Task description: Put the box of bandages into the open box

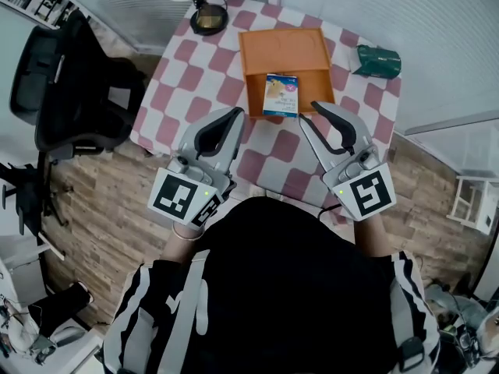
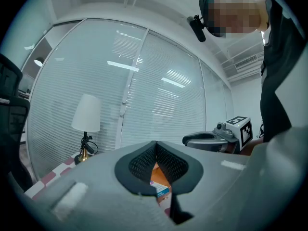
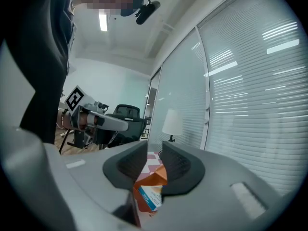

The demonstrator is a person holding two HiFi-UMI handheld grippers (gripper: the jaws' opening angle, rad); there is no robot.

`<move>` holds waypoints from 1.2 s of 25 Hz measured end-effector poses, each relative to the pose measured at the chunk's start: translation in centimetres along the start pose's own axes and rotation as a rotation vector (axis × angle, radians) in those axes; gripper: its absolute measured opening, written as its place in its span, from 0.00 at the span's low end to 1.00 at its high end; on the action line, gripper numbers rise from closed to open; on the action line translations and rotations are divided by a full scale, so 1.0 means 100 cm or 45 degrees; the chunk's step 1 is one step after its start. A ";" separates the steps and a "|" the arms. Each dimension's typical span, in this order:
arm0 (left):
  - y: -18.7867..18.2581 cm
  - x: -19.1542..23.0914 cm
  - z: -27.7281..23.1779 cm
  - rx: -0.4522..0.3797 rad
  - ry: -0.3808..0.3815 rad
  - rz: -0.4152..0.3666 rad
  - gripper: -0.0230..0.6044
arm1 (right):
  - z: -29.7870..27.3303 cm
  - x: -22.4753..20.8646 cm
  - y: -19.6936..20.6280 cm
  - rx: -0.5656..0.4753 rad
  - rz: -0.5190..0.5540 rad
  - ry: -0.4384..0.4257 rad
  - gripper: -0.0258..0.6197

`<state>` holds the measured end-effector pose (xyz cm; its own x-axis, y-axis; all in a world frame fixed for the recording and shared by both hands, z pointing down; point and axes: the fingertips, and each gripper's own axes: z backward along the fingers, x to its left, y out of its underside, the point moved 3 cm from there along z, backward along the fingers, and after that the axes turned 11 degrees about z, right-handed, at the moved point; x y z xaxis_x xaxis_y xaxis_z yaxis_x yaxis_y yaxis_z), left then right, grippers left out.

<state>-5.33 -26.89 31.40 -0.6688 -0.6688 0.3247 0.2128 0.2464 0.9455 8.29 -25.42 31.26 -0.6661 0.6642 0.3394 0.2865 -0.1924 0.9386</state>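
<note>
Could go wrong on the checked table first: with a hard shove, easy to send things sliding toward the far edge. Could also bump the orange open box and push it away or turn it, by coming in too low or too fast. Might knock the box of bandages flat, by hitting it with one jaw before getting round both sides. Might pinch only a corner and drop it on the way up, by closing too soon or too near the top. Might catch it on the orange rim, by not lifting high enough to clear the wall. Now to the tools. On to the left gripper: jaws together at the tips, nothing between them, off to the left of the box of bandages, near but apart. Then the right gripper: jaws apart, nothing between the pads, tips just beside the right lower corner of the box of bandages. Seen through that gap in the right gripper view: the box of bandages ahead and a little below, with the open box right behind. Last, the box of bandages: standing up, looks to be outside the open box and right against its near wall, though hard to be sure from above. Judged not yet in.
</note>
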 end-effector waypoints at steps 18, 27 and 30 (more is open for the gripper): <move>-0.020 -0.003 0.005 -0.064 0.013 -0.030 0.03 | 0.019 -0.012 -0.040 -0.113 -0.026 0.121 0.04; -0.022 -0.005 0.006 -0.076 0.025 -0.033 0.03 | 0.023 -0.011 -0.046 -0.120 -0.025 0.152 0.04; -0.023 -0.006 0.007 -0.079 0.029 -0.034 0.03 | 0.024 -0.011 -0.047 -0.117 -0.014 0.165 0.04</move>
<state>-5.87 -26.56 29.00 -0.6585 -0.6907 0.2989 0.2389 0.1847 0.9533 9.35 -23.49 26.28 -0.7538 0.5692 0.3284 0.2181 -0.2548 0.9421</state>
